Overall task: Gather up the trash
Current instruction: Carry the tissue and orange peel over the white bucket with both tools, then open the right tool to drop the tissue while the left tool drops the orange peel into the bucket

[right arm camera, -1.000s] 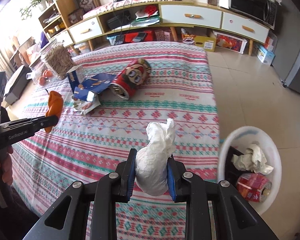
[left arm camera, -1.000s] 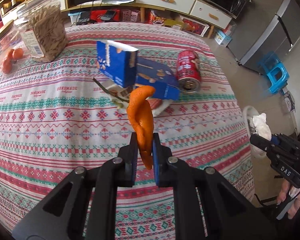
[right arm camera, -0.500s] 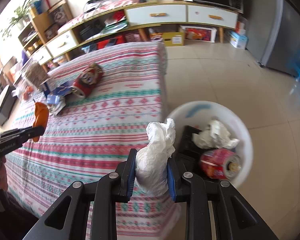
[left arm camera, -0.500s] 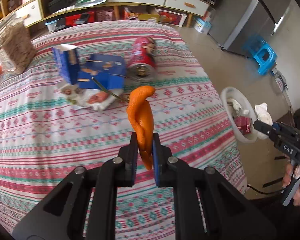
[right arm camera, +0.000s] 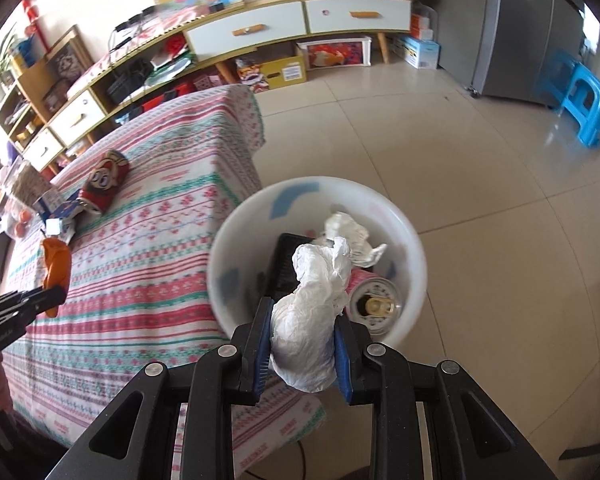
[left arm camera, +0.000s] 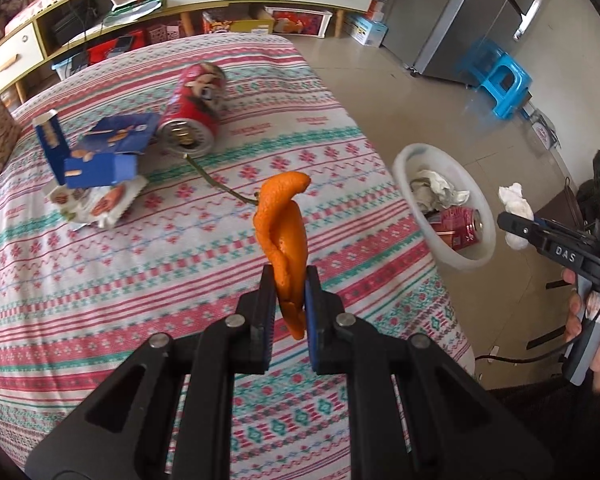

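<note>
1. now, in the left wrist view, the left gripper (left arm camera: 287, 300) fills the lower middle of the frame, its jaws closed on an orange peel (left arm camera: 284, 236) that sticks up above them.
2. behind the peel, the table (left arm camera: 100, 280) under a striped, patterned cloth spreads over the left and centre of the frame.
3. on the table, upper left of that view, a red can (left arm camera: 194, 114) lies on its side, open end toward the camera.
4. just left of the can, a torn blue carton (left arm camera: 96, 152) rests on a flat wrapper (left arm camera: 96, 204); a thin green stem (left arm camera: 216, 184) lies on the cloth between the can and the peel.
5. at the right of the left wrist view, a white bin (left arm camera: 410, 200) stands on the tiled floor beside the table edge, with crumpled paper and a red can inside.
6. in the right wrist view, the right gripper (right arm camera: 302, 344) sits at the lower middle, jaws clamped on a crumpled white tissue (right arm camera: 312, 320).
7. the tissue is over the white bin (right arm camera: 236, 248), which takes the centre of that frame; inside are a can (right arm camera: 374, 306), crumpled paper (right arm camera: 348, 236) and a dark object.
8. at the left edge of the right wrist view, the left gripper (right arm camera: 50, 294) shows with the orange peel (right arm camera: 56, 264) over the table (right arm camera: 160, 240).
9. at the far right of the left wrist view, a hand (left arm camera: 596, 332) holds the right gripper (left arm camera: 512, 222) with the tissue (left arm camera: 514, 208) beside the bin.
10. a blue stool (right arm camera: 584, 100) stands upper right in the right wrist view.
</note>
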### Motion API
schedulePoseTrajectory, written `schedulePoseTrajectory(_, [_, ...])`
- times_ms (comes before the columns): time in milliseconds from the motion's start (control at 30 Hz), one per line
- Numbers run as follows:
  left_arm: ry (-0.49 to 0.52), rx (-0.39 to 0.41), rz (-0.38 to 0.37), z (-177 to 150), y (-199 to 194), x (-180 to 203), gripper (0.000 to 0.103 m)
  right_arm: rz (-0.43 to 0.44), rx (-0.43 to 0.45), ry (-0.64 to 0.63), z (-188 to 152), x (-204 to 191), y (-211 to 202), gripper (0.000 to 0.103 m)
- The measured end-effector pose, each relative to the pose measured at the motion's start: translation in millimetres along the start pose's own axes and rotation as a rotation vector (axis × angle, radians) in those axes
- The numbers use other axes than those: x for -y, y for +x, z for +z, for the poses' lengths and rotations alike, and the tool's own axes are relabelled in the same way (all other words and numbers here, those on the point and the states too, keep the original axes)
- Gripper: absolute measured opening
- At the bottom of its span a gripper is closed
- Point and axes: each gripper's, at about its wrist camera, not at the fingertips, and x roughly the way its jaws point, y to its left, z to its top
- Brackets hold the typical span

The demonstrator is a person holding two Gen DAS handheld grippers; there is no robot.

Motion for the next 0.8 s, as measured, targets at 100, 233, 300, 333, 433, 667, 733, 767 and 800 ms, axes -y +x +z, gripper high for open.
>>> schedulePoseTrajectory(100, [0.013,0.002,-0.003,0,3,8,0.015,-0.008,-0.007,0.005,2,7,5,0.028])
schedulePoseTrajectory(233, [0.036,0.005,-0.002,-1,6,16,0.015,-0.013,-0.015,0.003,4,11,9,0.028])
schedulePoseTrajectory(300, [0.039,0.007,-0.001,-1,6,18,0.015,-0.014,-0.014,-0.006,5,9,10,0.029])
schedulePoseTrajectory(333, [0.042,0.008,0.002,-1,5,19,0.015,-0.015,-0.012,-0.009,6,8,10,0.030])
schedulePoseTrajectory(433, [0.038,0.013,0.007,-1,5,19,0.015,-0.008,-0.009,0.000,7,7,10,0.035])
schedulePoseTrajectory(667, [0.059,0.007,0.006,3,7,26,0.015,0.013,0.002,0.050,9,14,0,0.054])
schedulePoseTrajectory(733, [0.068,0.004,0.004,6,9,30,0.015,0.011,0.004,0.055,8,16,-4,0.056])
schedulePoseTrajectory(767, [0.072,0.002,-0.001,8,10,34,0.015,0.011,0.007,0.054,7,16,-6,0.057])
schedulePoseTrajectory(800, [0.072,0.001,-0.004,10,12,37,0.015,0.010,0.012,0.051,7,16,-9,0.057])
